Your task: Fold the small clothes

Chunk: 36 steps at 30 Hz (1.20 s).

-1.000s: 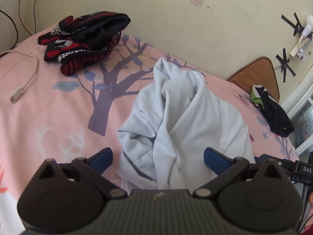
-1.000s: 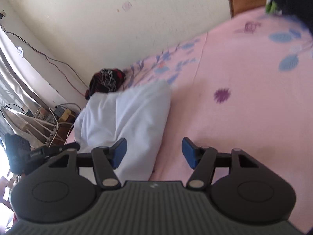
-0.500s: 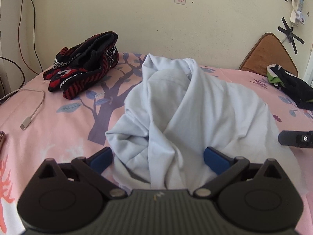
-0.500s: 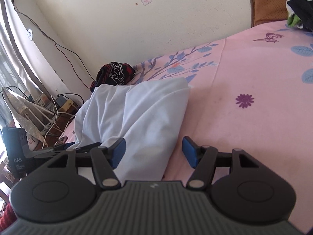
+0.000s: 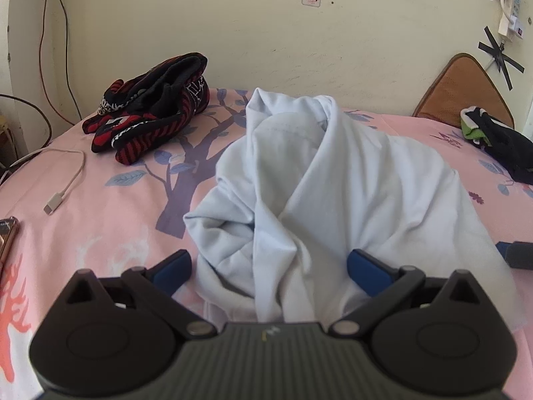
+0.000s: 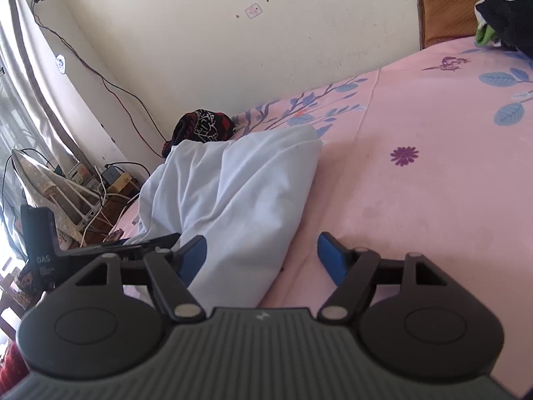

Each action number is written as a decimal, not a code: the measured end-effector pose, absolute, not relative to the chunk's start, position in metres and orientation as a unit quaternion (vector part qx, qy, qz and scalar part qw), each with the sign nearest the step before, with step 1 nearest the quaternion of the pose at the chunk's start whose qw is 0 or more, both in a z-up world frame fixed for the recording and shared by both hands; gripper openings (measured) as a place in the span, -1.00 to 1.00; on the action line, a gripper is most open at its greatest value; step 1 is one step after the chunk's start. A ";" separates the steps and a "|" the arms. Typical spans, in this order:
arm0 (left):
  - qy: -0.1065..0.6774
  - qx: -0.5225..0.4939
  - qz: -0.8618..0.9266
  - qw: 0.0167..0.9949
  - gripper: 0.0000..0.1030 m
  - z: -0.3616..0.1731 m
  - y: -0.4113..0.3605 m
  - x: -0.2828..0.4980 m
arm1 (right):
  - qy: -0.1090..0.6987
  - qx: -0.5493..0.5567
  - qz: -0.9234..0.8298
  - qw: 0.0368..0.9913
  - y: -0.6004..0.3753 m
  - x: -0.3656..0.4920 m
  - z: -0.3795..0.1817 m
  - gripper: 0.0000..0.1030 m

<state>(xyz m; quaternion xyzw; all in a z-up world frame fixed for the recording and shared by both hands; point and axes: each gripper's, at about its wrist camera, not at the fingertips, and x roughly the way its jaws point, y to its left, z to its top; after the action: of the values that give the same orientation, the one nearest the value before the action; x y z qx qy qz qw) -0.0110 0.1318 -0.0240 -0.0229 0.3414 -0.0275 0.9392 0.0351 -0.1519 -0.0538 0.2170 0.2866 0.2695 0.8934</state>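
Observation:
A crumpled pale blue garment (image 5: 316, 200) lies bunched on the pink bed sheet (image 5: 100, 220). My left gripper (image 5: 268, 266) is open, its blue fingers on either side of the garment's near edge. In the right wrist view the same garment (image 6: 240, 193) lies left of centre. My right gripper (image 6: 261, 253) is open at its near right corner, the left finger over the cloth, the right finger over bare sheet (image 6: 433, 166). The right gripper's tip (image 5: 516, 253) shows at the left view's right edge.
A red and black striped garment (image 5: 153, 113) lies at the back left, a black and green one (image 5: 493, 136) at the back right by a brown cushion (image 5: 463, 90). A white cable (image 5: 66, 186) and a phone (image 5: 6, 236) lie left. Wall behind.
Both grippers have swung and levelled toward the garment. The left view now sits squarely over its near edge; the right gripper has come closer to its corner. Both stay open.

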 end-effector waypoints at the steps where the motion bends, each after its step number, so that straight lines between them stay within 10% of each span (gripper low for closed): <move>1: 0.341 -0.022 -0.027 0.939 1.00 -0.024 0.132 -0.011 | 0.287 0.221 0.271 0.892 -0.154 0.034 -0.054 0.47; 36: 0.311 -0.070 0.004 0.948 1.00 -0.022 0.133 -0.079 | 0.272 0.240 0.285 0.887 -0.174 0.002 -0.060 0.72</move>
<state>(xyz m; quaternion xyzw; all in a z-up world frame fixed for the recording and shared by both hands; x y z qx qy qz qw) -0.0789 0.1334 -0.0218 -0.0702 0.3109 0.0036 0.9479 0.0022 -0.1745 -0.0604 0.2402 0.2721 0.2851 0.8871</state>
